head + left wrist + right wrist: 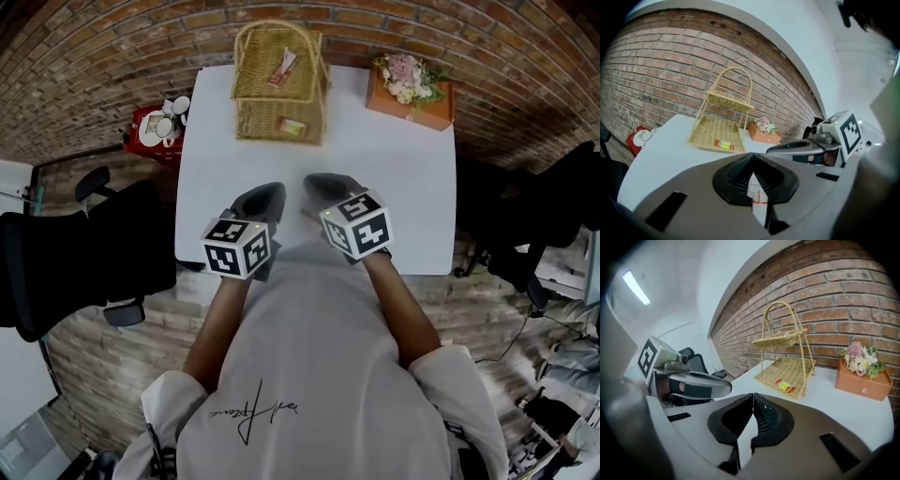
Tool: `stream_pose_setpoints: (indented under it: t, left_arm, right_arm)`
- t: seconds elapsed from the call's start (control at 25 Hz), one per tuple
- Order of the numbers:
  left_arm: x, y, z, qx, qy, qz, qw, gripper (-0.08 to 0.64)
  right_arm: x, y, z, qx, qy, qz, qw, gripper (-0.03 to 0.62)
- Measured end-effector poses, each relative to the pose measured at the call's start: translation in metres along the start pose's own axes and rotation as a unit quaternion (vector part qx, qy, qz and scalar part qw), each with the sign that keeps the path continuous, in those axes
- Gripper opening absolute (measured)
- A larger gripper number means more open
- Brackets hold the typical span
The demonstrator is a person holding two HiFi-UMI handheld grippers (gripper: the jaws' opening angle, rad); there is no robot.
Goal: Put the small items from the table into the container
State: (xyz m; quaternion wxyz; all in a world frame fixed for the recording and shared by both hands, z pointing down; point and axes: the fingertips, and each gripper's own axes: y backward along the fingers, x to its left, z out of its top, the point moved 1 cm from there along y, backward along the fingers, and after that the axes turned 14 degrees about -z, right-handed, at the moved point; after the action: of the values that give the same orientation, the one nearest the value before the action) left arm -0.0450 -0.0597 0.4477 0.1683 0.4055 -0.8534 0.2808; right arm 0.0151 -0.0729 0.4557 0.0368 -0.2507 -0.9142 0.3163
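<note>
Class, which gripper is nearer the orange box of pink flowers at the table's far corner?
Right. In the head view the right gripper lies diagonally below-left of the orange box of pink flowers; the left gripper sits farther left still.

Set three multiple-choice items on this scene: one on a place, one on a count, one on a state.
1. Where does the flower box stand?
A. On the floor
B. At the far right corner of the table
C. Under the table

2. How many packets lie in the basket?
A. None
B. Five
C. Two

3. What is the left gripper doing?
A. Pinching a printed packet
B. Standing wide open
C. Shut on nothing

Answers:
1. B: the head view shows it on the white top at that corner.
2. C: one lies on the upper tier and one on the lower tier.
3. A: in the left gripper view the jaws are closed on the packet.
</note>
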Motion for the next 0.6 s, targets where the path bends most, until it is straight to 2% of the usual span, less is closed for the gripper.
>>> stream_pose_setpoints:
  t: [0.6]
  left_arm:
    - [-0.017,-0.003,-0.01,0.007,-0.01,-0.041,0.9991,0.009]
  right_arm:
    - [0.005,0.015,-0.009,-0.004,-0.019,0.011,1.0,0.021]
